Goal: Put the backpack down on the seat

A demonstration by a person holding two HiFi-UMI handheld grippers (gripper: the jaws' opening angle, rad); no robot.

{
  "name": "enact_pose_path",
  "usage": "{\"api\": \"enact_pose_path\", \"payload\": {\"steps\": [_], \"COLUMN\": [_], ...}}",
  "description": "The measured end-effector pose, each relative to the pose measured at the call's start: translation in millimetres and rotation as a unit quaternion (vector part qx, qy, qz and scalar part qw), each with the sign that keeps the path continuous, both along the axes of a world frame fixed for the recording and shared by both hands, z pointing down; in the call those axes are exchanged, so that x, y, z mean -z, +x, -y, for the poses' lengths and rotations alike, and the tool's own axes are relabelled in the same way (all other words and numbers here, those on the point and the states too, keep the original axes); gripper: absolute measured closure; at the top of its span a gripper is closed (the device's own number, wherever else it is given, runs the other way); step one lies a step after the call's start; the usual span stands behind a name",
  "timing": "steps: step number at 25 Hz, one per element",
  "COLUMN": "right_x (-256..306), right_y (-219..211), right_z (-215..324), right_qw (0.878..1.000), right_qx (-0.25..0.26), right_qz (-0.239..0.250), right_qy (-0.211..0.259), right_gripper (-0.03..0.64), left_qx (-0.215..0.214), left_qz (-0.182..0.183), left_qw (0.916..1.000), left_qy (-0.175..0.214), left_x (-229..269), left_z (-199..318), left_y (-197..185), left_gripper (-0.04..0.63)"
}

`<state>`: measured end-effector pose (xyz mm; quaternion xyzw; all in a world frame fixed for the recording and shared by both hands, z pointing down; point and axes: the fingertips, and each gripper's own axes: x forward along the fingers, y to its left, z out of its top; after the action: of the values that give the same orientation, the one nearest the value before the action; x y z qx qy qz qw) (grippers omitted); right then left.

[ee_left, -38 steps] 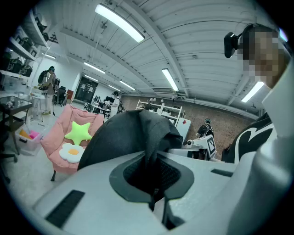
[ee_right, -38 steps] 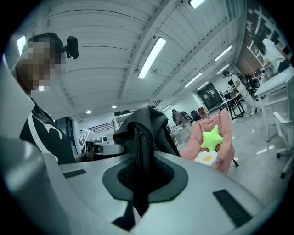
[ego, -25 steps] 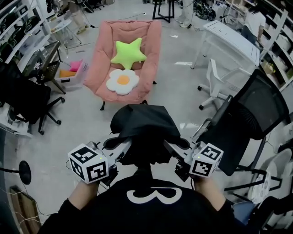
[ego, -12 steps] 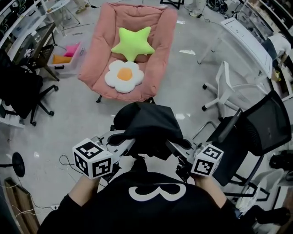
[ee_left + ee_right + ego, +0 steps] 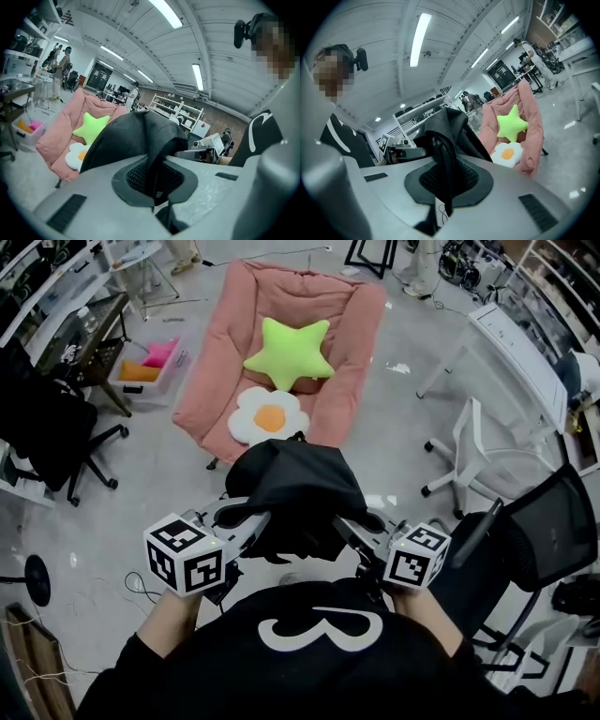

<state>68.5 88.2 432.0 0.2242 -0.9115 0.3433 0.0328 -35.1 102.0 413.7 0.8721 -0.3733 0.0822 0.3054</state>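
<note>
As I view the scene from the head camera, the black backpack [image 5: 295, 488] hangs between the two grippers in front of the operator's chest, off the floor. Its far side overlaps the front edge of the pink chair [image 5: 223, 371]. Left gripper [image 5: 247, 524]: jaws drawn together on a fold of the backpack's black fabric, which rises from between the pads in the left gripper view. Right gripper [image 5: 357, 527]: jaws likewise clamped on a black strap of the backpack, which stands upright between the pads in the right gripper view. Each gripper holds one side of the bag, marker cubes nearest the body.

On the seat of the pink chair lie a green star cushion [image 5: 289, 354], toward the backrest, and a white flower cushion [image 5: 268, 416] with an orange centre, toward the front edge and just beyond the backpack. Black office chairs stand at the left [image 5: 47, 432] and right [image 5: 553, 521]; a white table [image 5: 517, 341] is at the upper right.
</note>
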Motion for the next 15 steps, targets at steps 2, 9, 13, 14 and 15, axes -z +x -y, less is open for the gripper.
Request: {"api": "enact_pose_path", "payload": {"steps": [2,9,13,14,15], "right_x": [11,19,6,3,0], "right_y": [-9,-42,-57,-61,-64], "right_z": [12,68,115,128,142], "right_qw": [1.0,0.999,0.999,0.999,0.999], "right_qx": [0.006,0.031,0.043,0.046,0.048], "right_qz": [0.004,0.008,0.011,0.013,0.015], "right_qy": [0.012,0.027,0.005,-0.001,-0.005], "right_gripper": [0.598,0.598,0.598,0.598,0.598], "left_qx": [0.011,0.061,0.075,0.076,0.077], "left_qz": [0.008,0.006,0.008,0.01,0.011], "left_qw": [0.9998,0.9974,0.997,0.9969,0.9969], "left_qy": [0.013,0.038,0.02,0.015,0.011], "left_x": [11,17,5,2,0], "left_z": [11,60,106,117,129], "left_y": [-9,-43,-59,-62,-65], "left_gripper": [0.584,0.584,0.584,0.584,0.584]}}
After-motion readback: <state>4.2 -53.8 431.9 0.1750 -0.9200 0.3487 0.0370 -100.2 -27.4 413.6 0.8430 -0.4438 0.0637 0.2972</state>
